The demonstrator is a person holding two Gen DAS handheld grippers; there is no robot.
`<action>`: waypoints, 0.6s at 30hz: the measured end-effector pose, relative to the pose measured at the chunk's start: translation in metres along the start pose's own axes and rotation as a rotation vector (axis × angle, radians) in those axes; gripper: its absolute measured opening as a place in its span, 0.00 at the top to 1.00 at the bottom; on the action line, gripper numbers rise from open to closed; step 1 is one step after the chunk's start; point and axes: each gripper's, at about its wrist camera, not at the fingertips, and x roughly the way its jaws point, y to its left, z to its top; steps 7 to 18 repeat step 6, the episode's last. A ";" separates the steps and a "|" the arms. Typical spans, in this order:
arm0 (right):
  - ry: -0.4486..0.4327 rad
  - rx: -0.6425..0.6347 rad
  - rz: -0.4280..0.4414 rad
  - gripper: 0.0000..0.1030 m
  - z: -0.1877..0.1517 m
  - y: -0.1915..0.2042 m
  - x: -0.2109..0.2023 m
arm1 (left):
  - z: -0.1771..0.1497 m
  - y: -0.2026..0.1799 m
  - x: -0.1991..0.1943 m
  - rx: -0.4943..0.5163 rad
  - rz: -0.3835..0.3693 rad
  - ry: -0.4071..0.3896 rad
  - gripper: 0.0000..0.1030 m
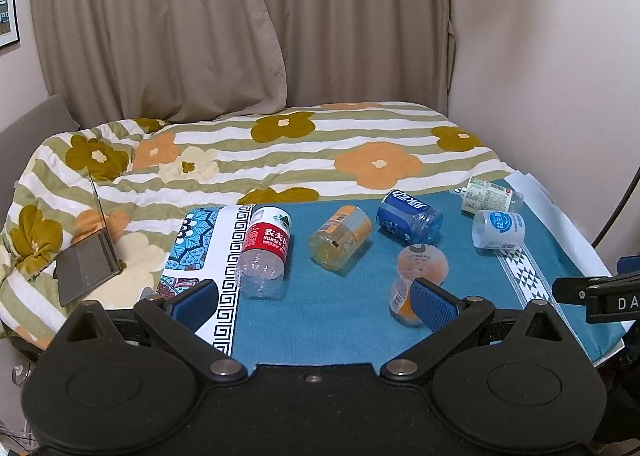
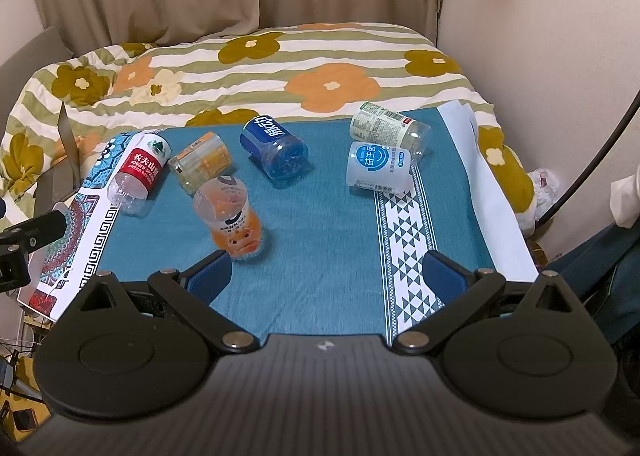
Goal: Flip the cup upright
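Observation:
Several cut-bottle cups lie on their sides on a teal cloth [image 1: 320, 316] [image 2: 320, 224]: a red-label one [image 1: 264, 252] [image 2: 136, 176], a yellow one [image 1: 340, 236] [image 2: 200, 166], a blue one [image 1: 408, 216] [image 2: 276, 146], an orange one [image 1: 416, 276] [image 2: 232, 216], a white-blue one [image 1: 498, 230] [image 2: 378, 168] and a green-print one [image 1: 492, 196] [image 2: 388, 130]. My left gripper [image 1: 316, 300] is open and empty; its right finger covers part of the orange cup. My right gripper [image 2: 326, 276] is open and empty, near the orange cup.
A flowered quilt [image 1: 280, 144] [image 2: 260, 64] covers the bed behind the cloth. An open laptop [image 1: 88, 256] lies on the quilt at the left. Curtains [image 1: 240, 24] hang behind. A wall stands at the right. The right gripper's body [image 1: 600, 292] shows at the left view's right edge.

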 end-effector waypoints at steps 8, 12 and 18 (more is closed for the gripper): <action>0.000 -0.004 0.029 0.00 0.000 0.000 0.005 | -0.001 0.001 0.000 -0.001 0.013 -0.015 0.00; 0.000 -0.004 0.029 0.00 0.000 0.000 0.005 | -0.001 0.001 0.000 -0.001 0.013 -0.015 0.00; 0.000 -0.004 0.029 0.00 0.000 0.000 0.005 | -0.001 0.001 0.000 -0.001 0.013 -0.015 0.00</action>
